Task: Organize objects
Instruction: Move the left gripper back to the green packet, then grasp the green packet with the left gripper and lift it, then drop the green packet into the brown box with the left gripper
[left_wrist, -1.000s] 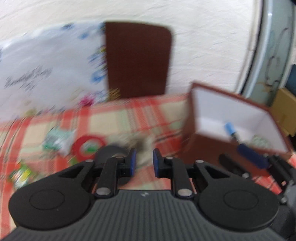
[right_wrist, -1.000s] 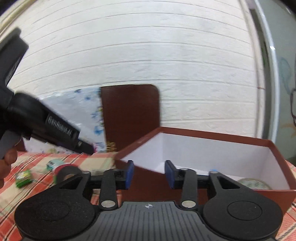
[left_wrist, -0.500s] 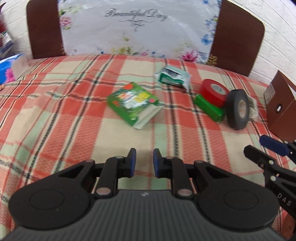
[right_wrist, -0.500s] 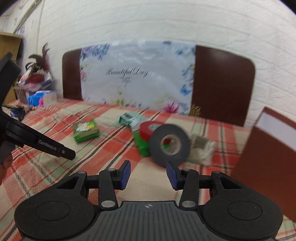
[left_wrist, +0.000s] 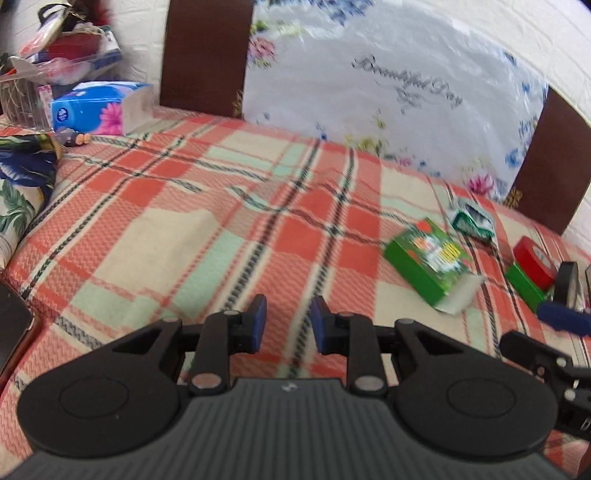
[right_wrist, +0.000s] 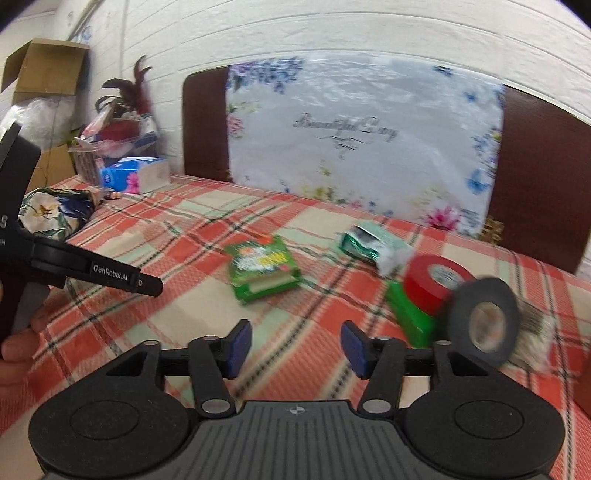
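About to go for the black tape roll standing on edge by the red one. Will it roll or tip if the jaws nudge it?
Likely yes. The black tape roll stands on its rim, so a nudge could set it rolling across the plaid cloth or tip it flat. It appears to lean against the red tape roll, which may check it leftward. It probably feels stiff.

My right gripper (right_wrist: 293, 345) is matt black plastic with smooth blue pads (right_wrist: 239, 341). The plaid cloth (right_wrist: 192, 236) looks coarsely woven; the green box (right_wrist: 263, 269) is glossy printed card. Red tape (right_wrist: 430, 284) shines, black tape (right_wrist: 482, 325) is duller.
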